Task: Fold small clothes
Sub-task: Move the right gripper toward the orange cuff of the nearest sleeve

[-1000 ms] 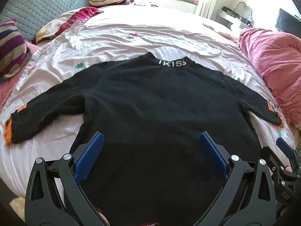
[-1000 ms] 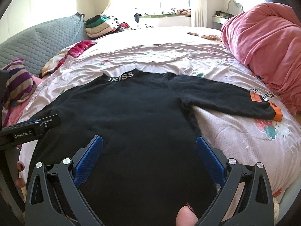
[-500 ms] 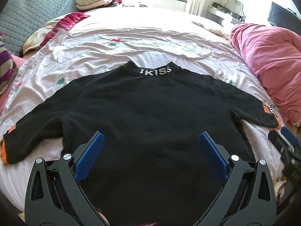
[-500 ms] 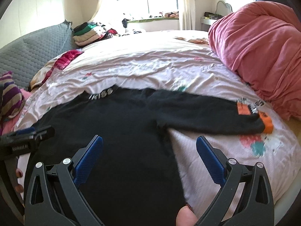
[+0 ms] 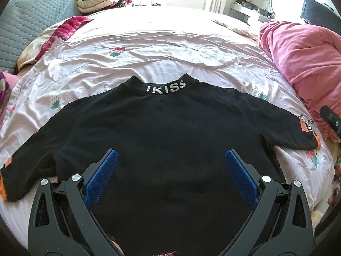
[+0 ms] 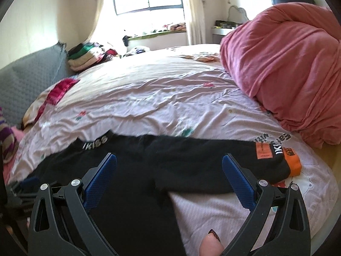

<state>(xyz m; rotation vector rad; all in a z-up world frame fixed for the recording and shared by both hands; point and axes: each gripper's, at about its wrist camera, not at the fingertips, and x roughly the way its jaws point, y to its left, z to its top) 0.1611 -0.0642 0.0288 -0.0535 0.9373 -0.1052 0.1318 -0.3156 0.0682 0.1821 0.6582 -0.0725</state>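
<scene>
a black sweater [image 5: 166, 132] lies flat on the pink bedsheet [image 5: 149, 49], collar at the far side, both sleeves spread out to left and right. the left gripper [image 5: 169, 170] hangs over its lower body with jaws wide apart, holding nothing. the right gripper [image 6: 169, 171] sits above the right sleeve [image 6: 223, 157] near the orange cuff [image 6: 293, 163], also wide open and empty.

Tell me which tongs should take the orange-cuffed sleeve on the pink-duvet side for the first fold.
Right. The right tongs hang open directly before that sleeve, its orange cuff just beyond. The left tongs, also open, sit over the shirt's body, farther from it.
</scene>
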